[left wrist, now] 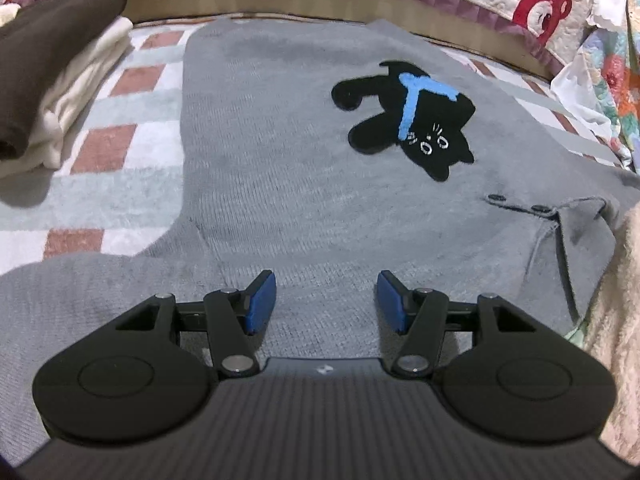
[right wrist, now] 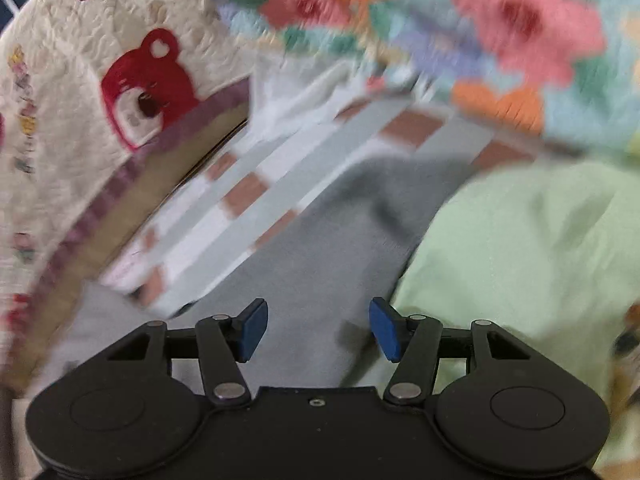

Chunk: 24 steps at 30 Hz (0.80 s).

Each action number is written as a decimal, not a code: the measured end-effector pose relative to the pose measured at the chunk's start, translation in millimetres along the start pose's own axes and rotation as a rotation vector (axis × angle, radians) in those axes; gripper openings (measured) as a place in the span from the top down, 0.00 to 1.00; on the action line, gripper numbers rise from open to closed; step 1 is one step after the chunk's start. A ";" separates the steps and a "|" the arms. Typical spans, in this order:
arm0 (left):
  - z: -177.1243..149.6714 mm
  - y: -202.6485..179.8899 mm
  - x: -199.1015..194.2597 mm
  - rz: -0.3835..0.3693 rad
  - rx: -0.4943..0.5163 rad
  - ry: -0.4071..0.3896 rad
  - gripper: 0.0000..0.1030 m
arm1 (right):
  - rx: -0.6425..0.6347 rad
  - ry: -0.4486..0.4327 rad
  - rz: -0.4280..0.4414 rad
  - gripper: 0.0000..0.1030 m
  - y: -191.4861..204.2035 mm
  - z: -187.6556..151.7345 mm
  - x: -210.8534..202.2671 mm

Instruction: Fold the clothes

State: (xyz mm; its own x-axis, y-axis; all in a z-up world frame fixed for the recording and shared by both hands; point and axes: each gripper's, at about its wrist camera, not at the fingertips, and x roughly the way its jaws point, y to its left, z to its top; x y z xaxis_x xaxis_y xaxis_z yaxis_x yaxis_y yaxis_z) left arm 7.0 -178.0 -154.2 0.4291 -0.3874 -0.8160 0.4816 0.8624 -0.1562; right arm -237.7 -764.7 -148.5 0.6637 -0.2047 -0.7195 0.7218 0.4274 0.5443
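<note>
A grey knit sweater (left wrist: 272, 168) with a black cat patch (left wrist: 416, 120) lies spread flat on the checked blanket (left wrist: 132, 128). Its collar with two dark buttons (left wrist: 540, 210) is at the right, and a sleeve runs to the lower left. My left gripper (left wrist: 326, 300) is open and empty, just above the sweater near the shoulder. In the blurred right wrist view, my right gripper (right wrist: 318, 328) is open and empty over a grey part of the sweater (right wrist: 316, 264), next to a pale green garment (right wrist: 520, 264).
A stack of folded clothes, brown on cream (left wrist: 52, 80), sits at the far left. A quilt with red bears (left wrist: 540, 8) borders the far side, also in the right wrist view (right wrist: 148, 84). A flowered cover (right wrist: 480, 28) lies to the right. A fluffy beige cloth (left wrist: 616, 312) lies at the right edge.
</note>
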 end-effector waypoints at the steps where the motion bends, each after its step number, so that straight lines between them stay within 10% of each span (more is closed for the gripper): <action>1: 0.7 -1.1 -1.1 0.010 0.010 -0.009 0.46 | 0.023 0.024 0.000 0.40 -3.3 -2.7 4.0; 7: 2.8 -1.7 -7.3 0.018 0.011 -0.040 0.46 | 0.042 0.038 -0.066 0.40 -8.2 -8.9 29.5; 12: 1.6 1.9 -5.1 0.028 -0.004 -0.026 0.46 | 0.073 -0.121 -0.168 0.39 -4.4 9.5 59.2; 15: 1.5 3.3 -10.0 0.040 -0.006 -0.046 0.46 | 0.029 -0.258 -0.191 0.79 13.3 25.8 65.7; 20: 1.6 10.5 -11.2 0.091 -0.032 -0.059 0.46 | -0.606 -0.480 -0.310 0.79 119.1 10.6 55.8; 24: 2.1 13.5 -10.4 0.101 -0.048 -0.056 0.46 | -0.896 -0.271 -0.151 0.79 158.9 -13.1 67.0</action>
State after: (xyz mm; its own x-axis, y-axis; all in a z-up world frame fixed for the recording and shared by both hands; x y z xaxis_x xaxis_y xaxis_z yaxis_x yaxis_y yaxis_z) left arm 10.7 -163.1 -146.7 0.5158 -0.3143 -0.7970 0.3976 0.9118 -0.1022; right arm -81.1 -698.9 -115.8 0.6798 -0.4627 -0.5690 0.4597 0.8734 -0.1609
